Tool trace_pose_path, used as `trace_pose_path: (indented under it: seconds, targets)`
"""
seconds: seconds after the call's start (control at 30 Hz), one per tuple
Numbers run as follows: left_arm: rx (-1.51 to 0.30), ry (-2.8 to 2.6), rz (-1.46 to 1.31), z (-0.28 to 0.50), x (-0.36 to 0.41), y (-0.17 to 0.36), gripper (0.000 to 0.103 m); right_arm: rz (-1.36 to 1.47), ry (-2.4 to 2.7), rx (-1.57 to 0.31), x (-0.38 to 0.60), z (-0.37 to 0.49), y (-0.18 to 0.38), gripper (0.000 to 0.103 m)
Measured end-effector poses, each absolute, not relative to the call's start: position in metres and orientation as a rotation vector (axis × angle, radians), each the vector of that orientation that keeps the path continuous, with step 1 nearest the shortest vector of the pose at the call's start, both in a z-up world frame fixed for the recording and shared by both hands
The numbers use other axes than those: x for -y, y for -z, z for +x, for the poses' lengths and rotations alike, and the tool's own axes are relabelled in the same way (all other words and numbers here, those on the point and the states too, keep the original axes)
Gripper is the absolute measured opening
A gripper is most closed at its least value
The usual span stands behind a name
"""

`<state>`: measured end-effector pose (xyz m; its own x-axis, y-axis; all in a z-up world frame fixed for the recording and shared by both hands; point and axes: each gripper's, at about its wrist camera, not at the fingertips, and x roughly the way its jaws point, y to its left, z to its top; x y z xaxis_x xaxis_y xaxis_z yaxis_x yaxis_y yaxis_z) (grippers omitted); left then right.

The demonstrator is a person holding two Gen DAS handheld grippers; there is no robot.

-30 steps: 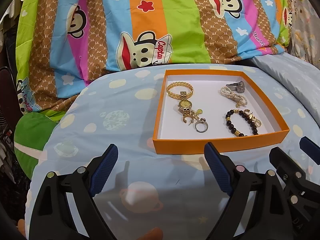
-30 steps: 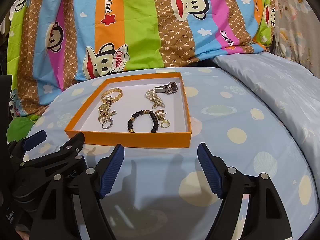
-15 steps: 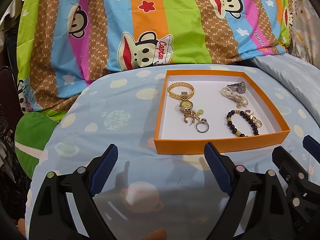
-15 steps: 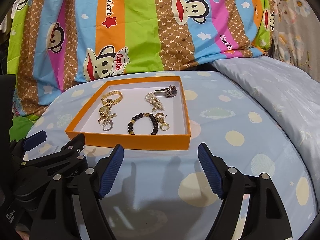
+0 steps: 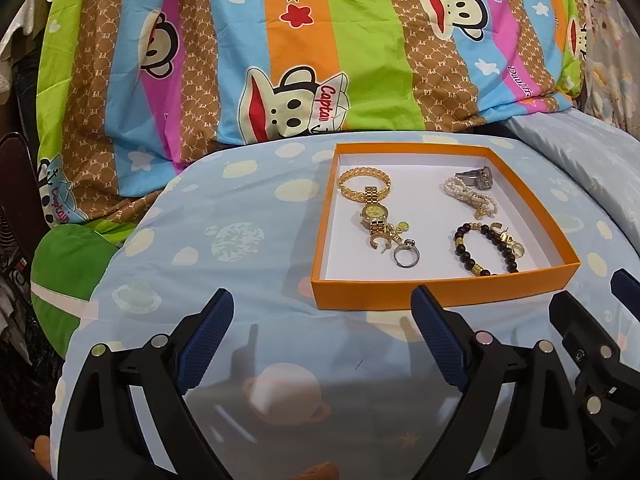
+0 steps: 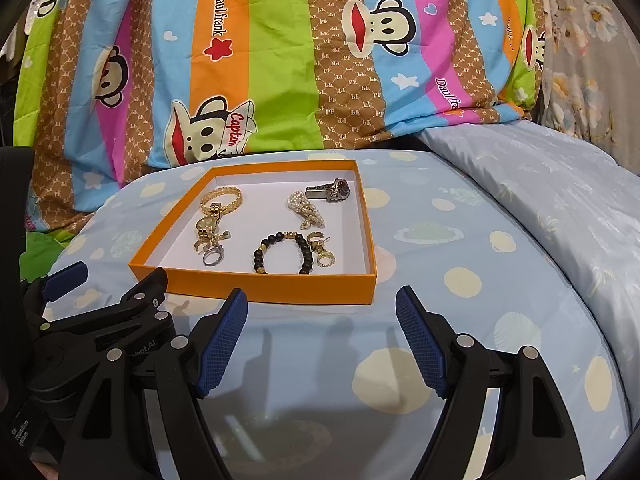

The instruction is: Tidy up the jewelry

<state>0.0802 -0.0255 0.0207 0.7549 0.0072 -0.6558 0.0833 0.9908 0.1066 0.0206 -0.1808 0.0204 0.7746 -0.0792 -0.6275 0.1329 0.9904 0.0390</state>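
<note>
Right wrist view: orange jewelry tray just beyond the released, empty right hand-held gripper.

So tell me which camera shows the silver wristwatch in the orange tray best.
The right wrist view: the silver wristwatch shows its dark dial and band side-on in the orange tray's far corner. The left wrist view shows it smaller, partly behind the pearl strand.
</note>
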Motion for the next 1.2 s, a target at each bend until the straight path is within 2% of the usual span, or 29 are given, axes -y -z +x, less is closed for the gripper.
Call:
trace_pose_path:
  seconds: [1.2]
  targets:
    - [-0.714, 0.036, 0.139, 0.0794, 0.0254, -0.0221, 0.088, 0.08, 0.117, -0.668, 0.1812, 0.0195, -0.0227, 0.075]
